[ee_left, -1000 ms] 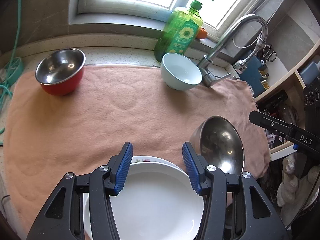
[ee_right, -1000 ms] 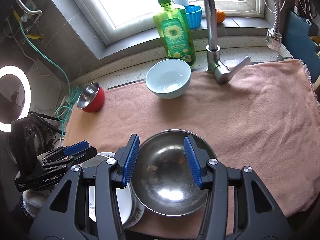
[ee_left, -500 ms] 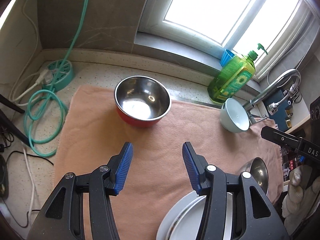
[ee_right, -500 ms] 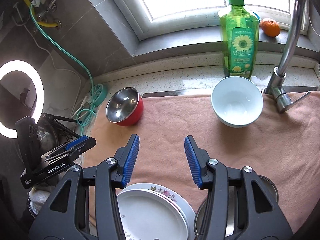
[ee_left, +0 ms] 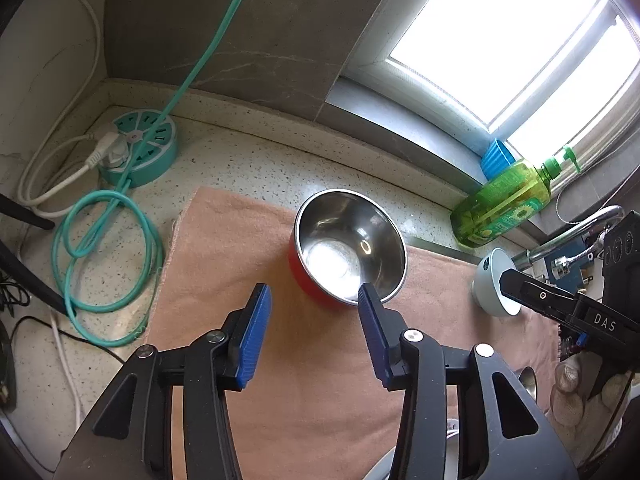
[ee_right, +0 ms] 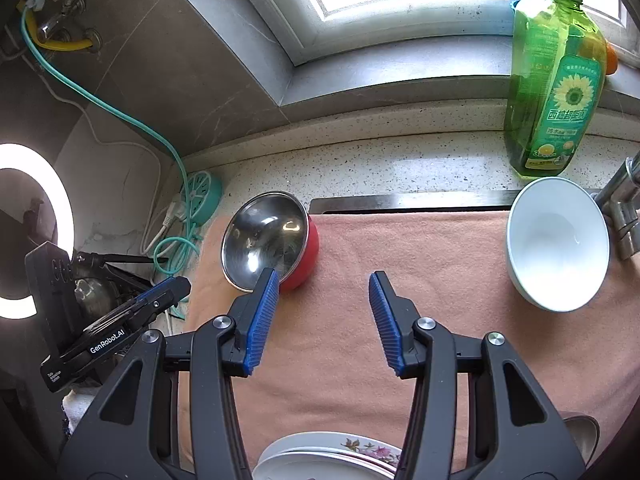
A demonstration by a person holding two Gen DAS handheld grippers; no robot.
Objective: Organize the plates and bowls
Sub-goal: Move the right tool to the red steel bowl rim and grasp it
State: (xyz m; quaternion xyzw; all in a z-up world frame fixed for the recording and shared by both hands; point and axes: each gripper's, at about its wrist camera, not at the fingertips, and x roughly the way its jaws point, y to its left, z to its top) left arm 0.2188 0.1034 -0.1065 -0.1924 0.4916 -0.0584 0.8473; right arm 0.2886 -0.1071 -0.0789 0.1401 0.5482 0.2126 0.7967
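A red bowl with a steel inside (ee_left: 348, 250) stands on the peach towel (ee_left: 224, 264), just ahead of my open, empty left gripper (ee_left: 312, 300); it also shows in the right wrist view (ee_right: 268, 244). A pale blue bowl (ee_right: 558, 244) stands at the right by the tap, also in the left wrist view (ee_left: 494, 284). My right gripper (ee_right: 322, 284) is open and empty over the towel (ee_right: 440, 264) between the two bowls. Stacked plates (ee_right: 328, 456) lie at the near edge below it. A steel bowl (ee_right: 580, 436) peeks in at the lower right.
A green dish soap bottle (ee_right: 554, 76) stands on the speckled counter by the window. A steel tap (ee_right: 624, 200) is at the right. A teal power strip (ee_left: 138, 148) with coiled cable (ee_left: 104, 256) lies left of the towel. A ring light (ee_right: 28, 224) glows at far left.
Both grippers have moved forward and left, away from the plates and the steel bowl. The red bowl is now close in front of the left gripper. Both stay open.
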